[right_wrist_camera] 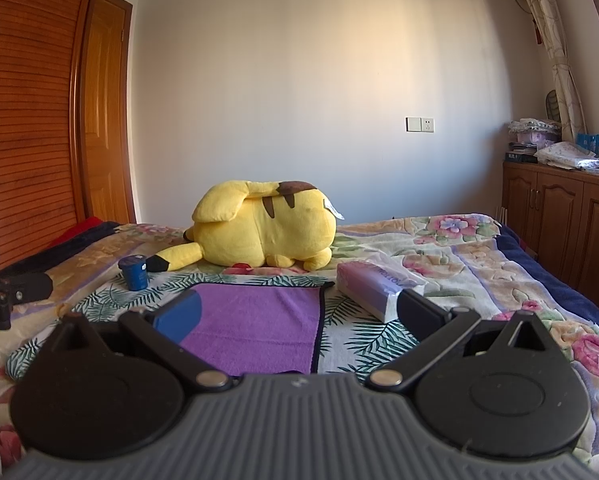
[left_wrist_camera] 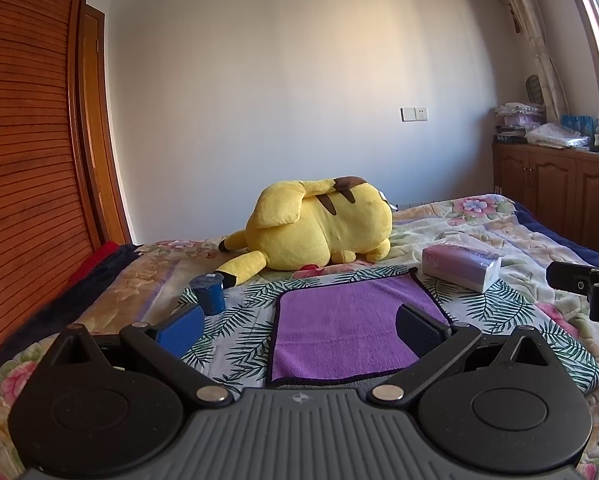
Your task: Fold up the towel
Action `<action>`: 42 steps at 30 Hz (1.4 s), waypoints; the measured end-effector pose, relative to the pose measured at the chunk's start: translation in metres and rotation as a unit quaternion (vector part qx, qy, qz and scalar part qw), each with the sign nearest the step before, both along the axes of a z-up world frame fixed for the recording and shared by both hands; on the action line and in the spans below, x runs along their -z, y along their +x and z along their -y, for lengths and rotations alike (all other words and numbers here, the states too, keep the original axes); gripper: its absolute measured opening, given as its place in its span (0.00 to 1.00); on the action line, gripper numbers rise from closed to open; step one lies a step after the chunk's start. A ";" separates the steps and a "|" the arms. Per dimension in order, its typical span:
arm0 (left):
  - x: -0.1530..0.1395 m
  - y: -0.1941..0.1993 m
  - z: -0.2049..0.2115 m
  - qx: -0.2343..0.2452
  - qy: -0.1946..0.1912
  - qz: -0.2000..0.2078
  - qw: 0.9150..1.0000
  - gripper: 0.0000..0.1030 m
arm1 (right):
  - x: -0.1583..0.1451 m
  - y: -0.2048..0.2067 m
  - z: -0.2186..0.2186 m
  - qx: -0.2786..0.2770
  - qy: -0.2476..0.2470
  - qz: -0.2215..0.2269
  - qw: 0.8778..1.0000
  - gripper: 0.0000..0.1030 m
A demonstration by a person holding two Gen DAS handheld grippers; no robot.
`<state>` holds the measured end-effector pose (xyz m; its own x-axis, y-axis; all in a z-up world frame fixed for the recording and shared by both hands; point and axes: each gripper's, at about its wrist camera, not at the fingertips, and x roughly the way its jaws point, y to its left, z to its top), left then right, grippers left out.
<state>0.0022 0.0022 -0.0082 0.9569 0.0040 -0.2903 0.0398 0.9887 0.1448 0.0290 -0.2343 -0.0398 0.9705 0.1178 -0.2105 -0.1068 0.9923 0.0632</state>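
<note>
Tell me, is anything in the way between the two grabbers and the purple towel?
Nothing visible is. The towel lies flat just ahead of the open left gripper and right gripper. The cup, tissue pack and plush toy sit off the towel, beside and behind it.

A bed (left_wrist_camera: 499,224) with a floral cover carried a leaf-print cloth (left_wrist_camera: 239,320); on it lay a purple towel (left_wrist_camera: 339,328) and a blue cup (left_wrist_camera: 208,293). A yellow plush toy (left_wrist_camera: 323,224) and a tissue pack (left_wrist_camera: 461,266) lay nearby.
</note>
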 end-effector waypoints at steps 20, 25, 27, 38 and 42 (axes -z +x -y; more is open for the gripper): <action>0.011 0.012 0.004 0.004 0.012 -0.065 0.998 1.00 | 0.012 0.014 -0.002 -0.011 -0.005 -0.039 0.999 1.00; 0.017 0.019 0.001 0.006 0.017 -0.085 0.996 1.00 | 0.016 0.022 -0.003 -0.016 -0.007 -0.061 0.998 1.00; 0.019 0.020 0.000 0.007 0.018 -0.090 0.996 1.00 | 0.018 0.025 -0.005 -0.019 -0.010 -0.067 0.997 1.00; 0.028 0.036 -0.003 0.004 0.030 -0.110 0.993 1.00 | 0.024 0.042 -0.012 -0.037 -0.026 -0.086 0.995 1.00; 0.030 0.045 -0.005 0.001 0.036 -0.113 0.993 1.00 | 0.028 0.050 -0.015 -0.040 -0.030 -0.094 0.994 1.00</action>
<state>0.0468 0.0074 -0.0382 0.8677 0.0308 -0.4962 0.0813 0.9758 0.2028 0.0792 -0.2195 -0.0673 0.9011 0.1755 -0.3965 -0.1780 0.9835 0.0308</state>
